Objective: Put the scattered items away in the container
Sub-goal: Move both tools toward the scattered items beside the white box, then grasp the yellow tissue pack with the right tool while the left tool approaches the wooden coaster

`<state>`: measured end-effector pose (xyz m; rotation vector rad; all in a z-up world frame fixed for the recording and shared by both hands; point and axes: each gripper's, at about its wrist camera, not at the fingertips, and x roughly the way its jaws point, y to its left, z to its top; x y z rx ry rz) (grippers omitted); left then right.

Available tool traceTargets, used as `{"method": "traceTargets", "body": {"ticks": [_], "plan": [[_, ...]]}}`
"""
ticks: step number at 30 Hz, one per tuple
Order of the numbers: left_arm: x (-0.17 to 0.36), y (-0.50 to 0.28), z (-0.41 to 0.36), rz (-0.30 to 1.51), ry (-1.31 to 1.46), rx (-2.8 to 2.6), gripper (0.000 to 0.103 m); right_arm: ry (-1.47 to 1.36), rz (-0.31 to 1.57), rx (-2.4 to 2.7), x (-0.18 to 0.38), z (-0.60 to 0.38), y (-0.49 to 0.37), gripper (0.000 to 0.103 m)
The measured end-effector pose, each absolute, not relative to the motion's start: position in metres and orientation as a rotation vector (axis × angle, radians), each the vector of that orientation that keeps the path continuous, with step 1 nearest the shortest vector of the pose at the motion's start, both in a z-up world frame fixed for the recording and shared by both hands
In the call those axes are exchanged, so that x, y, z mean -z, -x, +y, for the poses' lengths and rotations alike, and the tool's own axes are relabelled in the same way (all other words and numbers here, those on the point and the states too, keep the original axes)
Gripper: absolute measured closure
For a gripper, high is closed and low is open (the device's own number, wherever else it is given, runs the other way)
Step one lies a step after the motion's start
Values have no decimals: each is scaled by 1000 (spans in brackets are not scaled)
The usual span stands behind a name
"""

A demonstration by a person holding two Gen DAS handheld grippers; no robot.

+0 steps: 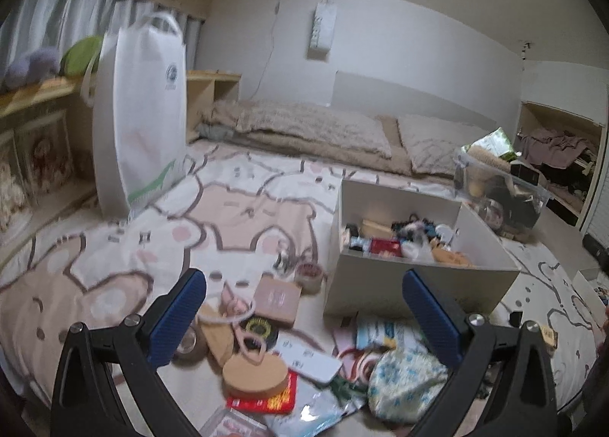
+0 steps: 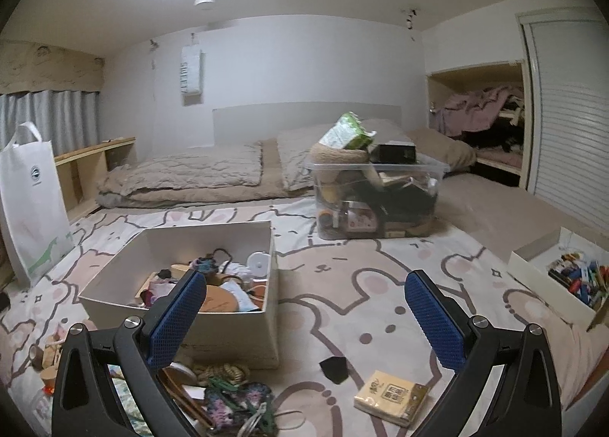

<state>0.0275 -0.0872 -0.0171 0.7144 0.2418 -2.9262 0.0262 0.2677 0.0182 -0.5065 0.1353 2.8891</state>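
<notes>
Both tongs gaped empty; the cork disc (image 1: 255,373) lay just below the left tongs (image 1: 304,313), left of the box (image 1: 411,284).

Left gripper (image 1: 304,296): blue-padded fingers spread wide, nothing between them; right gripper (image 2: 306,298): blue-padded fingers likewise spread wide, holding nothing.
</notes>
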Motion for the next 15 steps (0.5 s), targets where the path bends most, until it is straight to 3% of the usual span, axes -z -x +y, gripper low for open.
{"method": "traceTargets", "body": {"ticks": [15], "plan": [[99,-5,-93,258,-1062,2759,0,725,219,-2826,25,302,-14,0]]}}
